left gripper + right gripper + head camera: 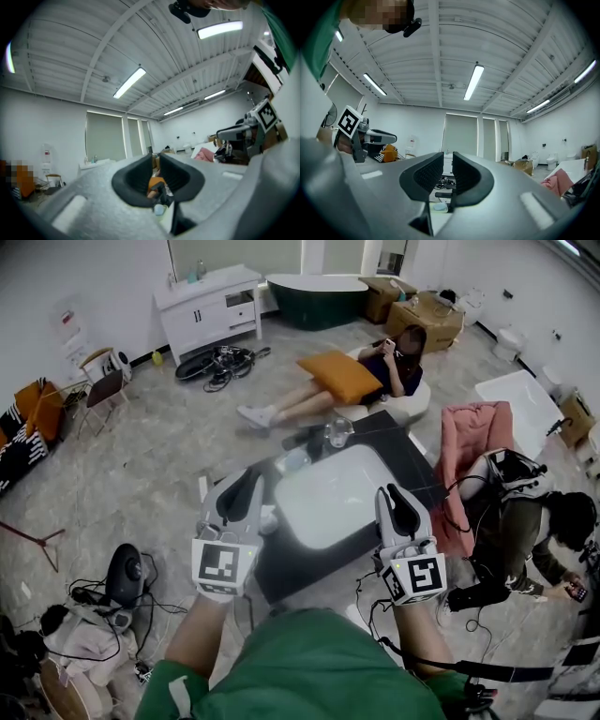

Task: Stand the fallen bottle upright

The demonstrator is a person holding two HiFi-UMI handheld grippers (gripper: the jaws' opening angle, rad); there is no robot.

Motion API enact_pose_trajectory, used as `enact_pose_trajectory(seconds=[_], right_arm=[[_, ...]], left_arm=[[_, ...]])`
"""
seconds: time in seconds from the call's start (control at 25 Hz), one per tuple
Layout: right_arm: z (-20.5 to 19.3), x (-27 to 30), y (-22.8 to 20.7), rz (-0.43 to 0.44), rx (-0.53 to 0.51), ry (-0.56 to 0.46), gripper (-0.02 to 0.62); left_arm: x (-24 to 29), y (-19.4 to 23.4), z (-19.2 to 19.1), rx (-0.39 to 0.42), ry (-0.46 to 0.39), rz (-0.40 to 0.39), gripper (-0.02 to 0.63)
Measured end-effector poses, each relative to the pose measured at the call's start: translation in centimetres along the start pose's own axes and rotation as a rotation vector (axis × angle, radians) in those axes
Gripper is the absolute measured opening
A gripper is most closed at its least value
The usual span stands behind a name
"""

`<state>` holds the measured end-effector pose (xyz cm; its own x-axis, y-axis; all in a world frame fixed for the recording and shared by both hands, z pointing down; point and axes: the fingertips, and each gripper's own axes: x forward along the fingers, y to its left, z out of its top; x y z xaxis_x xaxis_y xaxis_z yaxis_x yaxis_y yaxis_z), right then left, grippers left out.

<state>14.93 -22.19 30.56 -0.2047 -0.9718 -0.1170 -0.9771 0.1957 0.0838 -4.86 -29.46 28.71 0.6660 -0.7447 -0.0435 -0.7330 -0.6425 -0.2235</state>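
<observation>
The left gripper (246, 479) and right gripper (392, 495) are held out level, side by side, at the near corners of the white basin (328, 493) set in the dark counter (412, 460). In the gripper views, the jaws of the left gripper (155, 161) and the right gripper (448, 161) are seen slightly parted, with nothing gripped. Only the head view shows the bottle (293, 461) clearly, lying on the counter past the basin's far left corner. A pale shape low between the jaws in both gripper views may be that bottle.
</observation>
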Motion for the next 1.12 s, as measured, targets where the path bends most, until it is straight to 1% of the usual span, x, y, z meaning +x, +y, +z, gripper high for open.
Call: enact_pose_trajectory(seconds=[0.28,0.68,1.12], right_arm=[[0.17,0.35,-0.43,-0.006,0.004,0.003,0.06],[0.7,0.4,-0.36,-0.003,0.019,0.004,0.06],[0.22,0.44,-0.11,0.001,0.016,0.009,0.06]], left_arm=[[0.46,0.08,-0.24,-0.001,0.014,-0.006,0.048],[0.47,-0.14,0.35,0.027,0.026,-0.013,0.048],[0.41,-0.16,-0.48,0.025,0.039,-0.015,0.048]])
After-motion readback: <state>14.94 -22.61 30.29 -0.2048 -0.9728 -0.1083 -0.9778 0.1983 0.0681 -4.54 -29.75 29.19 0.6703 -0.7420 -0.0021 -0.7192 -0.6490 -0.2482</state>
